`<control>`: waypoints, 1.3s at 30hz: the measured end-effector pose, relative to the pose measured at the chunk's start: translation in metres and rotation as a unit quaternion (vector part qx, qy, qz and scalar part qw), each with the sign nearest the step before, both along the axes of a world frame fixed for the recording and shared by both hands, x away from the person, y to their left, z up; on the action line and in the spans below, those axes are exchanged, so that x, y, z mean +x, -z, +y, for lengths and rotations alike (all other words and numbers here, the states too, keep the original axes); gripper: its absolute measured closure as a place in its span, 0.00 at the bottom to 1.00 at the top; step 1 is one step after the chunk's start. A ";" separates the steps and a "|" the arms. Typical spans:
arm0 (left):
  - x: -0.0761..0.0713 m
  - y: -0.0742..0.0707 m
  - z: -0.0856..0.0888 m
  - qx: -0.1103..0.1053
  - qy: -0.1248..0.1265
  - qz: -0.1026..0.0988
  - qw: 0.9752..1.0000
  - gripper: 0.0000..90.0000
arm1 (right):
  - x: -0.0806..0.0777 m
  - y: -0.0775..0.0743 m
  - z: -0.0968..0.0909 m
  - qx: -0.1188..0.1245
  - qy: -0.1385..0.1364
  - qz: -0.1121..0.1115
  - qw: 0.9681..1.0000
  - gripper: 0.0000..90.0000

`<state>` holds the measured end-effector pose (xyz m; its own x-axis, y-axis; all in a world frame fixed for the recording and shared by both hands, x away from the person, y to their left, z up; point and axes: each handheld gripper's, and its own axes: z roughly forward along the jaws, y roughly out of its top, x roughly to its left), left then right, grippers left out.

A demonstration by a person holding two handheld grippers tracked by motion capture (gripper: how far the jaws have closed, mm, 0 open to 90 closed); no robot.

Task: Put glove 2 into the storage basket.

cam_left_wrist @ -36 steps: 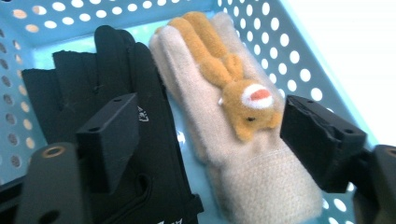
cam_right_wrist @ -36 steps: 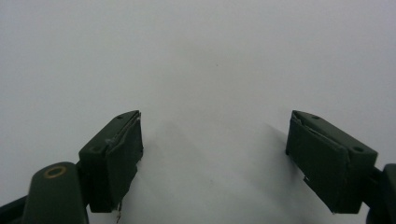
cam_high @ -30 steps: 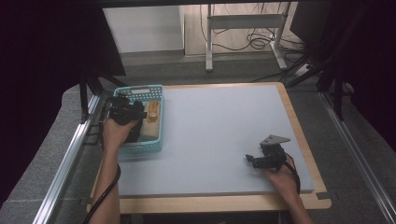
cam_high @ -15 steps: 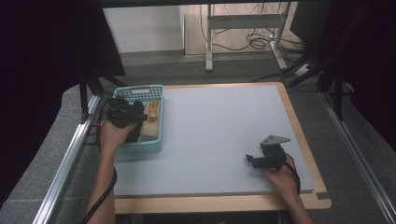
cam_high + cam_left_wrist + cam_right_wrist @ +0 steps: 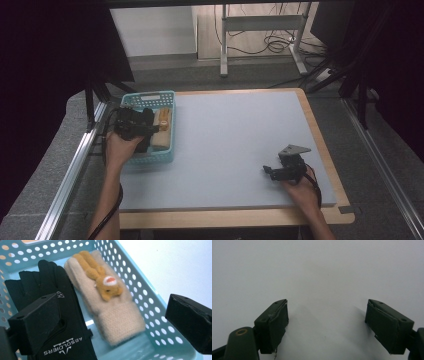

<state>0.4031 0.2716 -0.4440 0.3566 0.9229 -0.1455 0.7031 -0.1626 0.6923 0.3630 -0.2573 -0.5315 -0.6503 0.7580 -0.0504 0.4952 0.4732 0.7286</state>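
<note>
In the high view the left tongs [image 5: 134, 125] hang over a turquoise basket [image 5: 167, 152] at the far left of the grey tabletop [image 5: 235, 145], with a black glove [image 5: 142, 145] under them and a beige glove [image 5: 161, 131] just to their right in the same basket; the glove beneath is dark and half covered by the hand, so its outline is hard to make out here. The right tongs [image 5: 272, 171] rest low over the near right part of the tabletop, well apart from the basket. In the left gripper view the left tongs [image 5: 120, 322] have just been opening and stand spread wide, pinching nothing: the black glove [image 5: 50, 285], printed with white lettering, lies below the left jaw, and the beige glove [image 5: 115, 315], with a small orange plush animal [image 5: 100, 277] sewn on it, lies in the gap between the jaws, touching neither, both flat on the basket [image 5: 150, 297] floor side by side. In the right gripper view the right tongs [image 5: 325, 322] are spread over the bare tabletop [image 5: 317, 270], with nothing between them.
</note>
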 end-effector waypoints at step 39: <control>-0.046 -0.010 -0.040 0.006 0.075 -0.062 0.995 0.00 | 0.000 0.000 0.000 -0.002 -0.002 -0.001 1.000 0.20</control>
